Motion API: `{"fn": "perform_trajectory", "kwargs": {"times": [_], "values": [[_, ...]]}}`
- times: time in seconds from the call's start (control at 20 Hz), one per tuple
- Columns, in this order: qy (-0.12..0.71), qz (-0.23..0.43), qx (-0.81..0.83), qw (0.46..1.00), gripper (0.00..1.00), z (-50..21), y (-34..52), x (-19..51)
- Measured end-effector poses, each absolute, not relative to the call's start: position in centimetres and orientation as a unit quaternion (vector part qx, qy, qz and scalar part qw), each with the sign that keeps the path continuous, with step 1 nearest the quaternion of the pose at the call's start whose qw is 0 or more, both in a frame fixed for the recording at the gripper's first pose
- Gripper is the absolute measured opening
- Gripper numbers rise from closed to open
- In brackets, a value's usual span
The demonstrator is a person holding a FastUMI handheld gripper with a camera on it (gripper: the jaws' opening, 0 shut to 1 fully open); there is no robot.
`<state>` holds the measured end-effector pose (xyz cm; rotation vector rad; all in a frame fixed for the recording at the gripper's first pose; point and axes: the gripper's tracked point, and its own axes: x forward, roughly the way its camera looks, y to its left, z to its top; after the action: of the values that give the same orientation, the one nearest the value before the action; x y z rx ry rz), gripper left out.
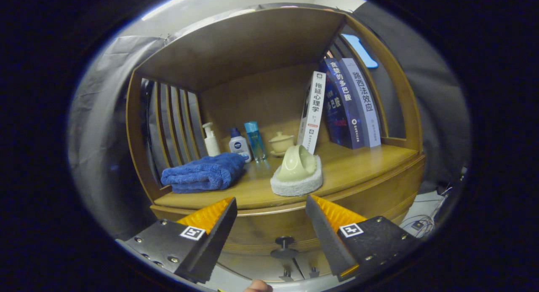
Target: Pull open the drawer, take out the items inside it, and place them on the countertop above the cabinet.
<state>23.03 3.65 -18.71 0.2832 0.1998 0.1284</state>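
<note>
Approach phase: the gripper [271,216] is lining up on the drawer knob [284,246], with the drawer appearing closed.

The fingers are standing spread apart and gripping nothing; the knob is sitting between and below them on the drawer front [269,233], just under the counter [358,167] edge. On the counter, a folded blue towel [204,174], a pale green ladle-like piece on a white pad [297,176], bottles [240,144], a lidded cup [281,143] and books [341,106] are already resting. The drawer's contents are staying hidden. Judged next move: lowering the fingers to straddle the knob, closing on it, then pulling straight back.
</note>
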Motion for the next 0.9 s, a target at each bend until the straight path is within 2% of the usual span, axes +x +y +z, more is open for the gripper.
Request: {"fn": "perform_trajectory", "kwargs": {"times": [0.9], "values": [[0.112,0.094,0.171,0.974,1.0,-18.42,4.13,22.59]]}}
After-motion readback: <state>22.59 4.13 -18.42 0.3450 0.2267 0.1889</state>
